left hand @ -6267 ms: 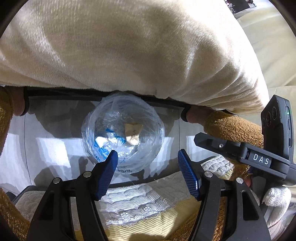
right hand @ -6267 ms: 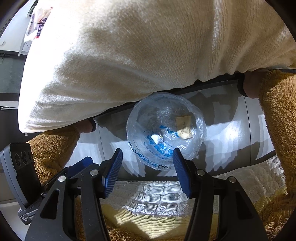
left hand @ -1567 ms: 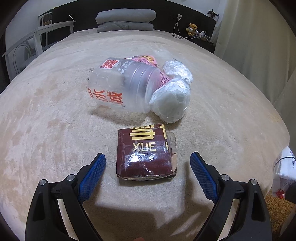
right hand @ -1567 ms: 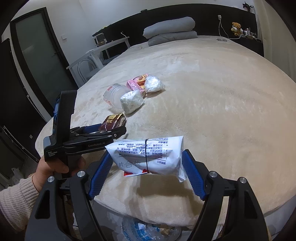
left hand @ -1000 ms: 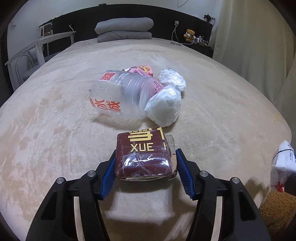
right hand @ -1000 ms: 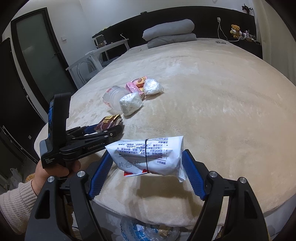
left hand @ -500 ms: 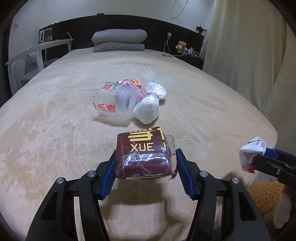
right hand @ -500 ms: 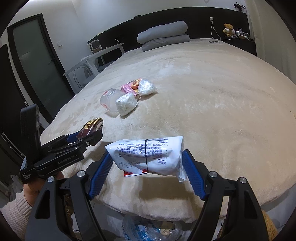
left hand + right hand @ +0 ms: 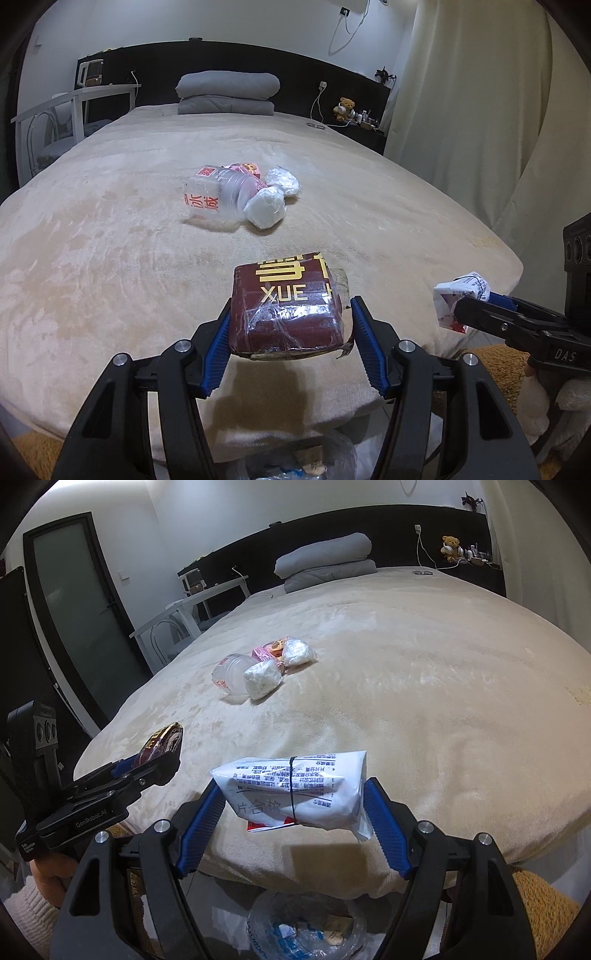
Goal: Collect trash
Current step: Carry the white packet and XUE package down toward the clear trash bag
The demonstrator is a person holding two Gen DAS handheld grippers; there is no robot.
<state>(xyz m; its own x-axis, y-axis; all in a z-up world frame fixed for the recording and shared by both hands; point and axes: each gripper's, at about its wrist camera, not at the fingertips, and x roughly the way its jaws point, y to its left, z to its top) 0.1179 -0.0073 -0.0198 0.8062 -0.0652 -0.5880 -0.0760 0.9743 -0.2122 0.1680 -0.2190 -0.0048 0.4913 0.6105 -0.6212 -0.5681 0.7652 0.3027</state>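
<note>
Over the bed's near edge, left gripper clamps a dark red packet reading "XUE"; it now hangs clear of the blanket, lifted since a second ago; right gripper grips a white printed pouch, unchanged; farther off lies a clear bottle with red characters; bagged bin sits below.

Two wrist fisheyes, low over the shared bed, facing its headboard.

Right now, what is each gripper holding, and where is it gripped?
Left gripper clamps the dark red packet by its two sides; right gripper clamps the white printed packet at its two ends.
</note>
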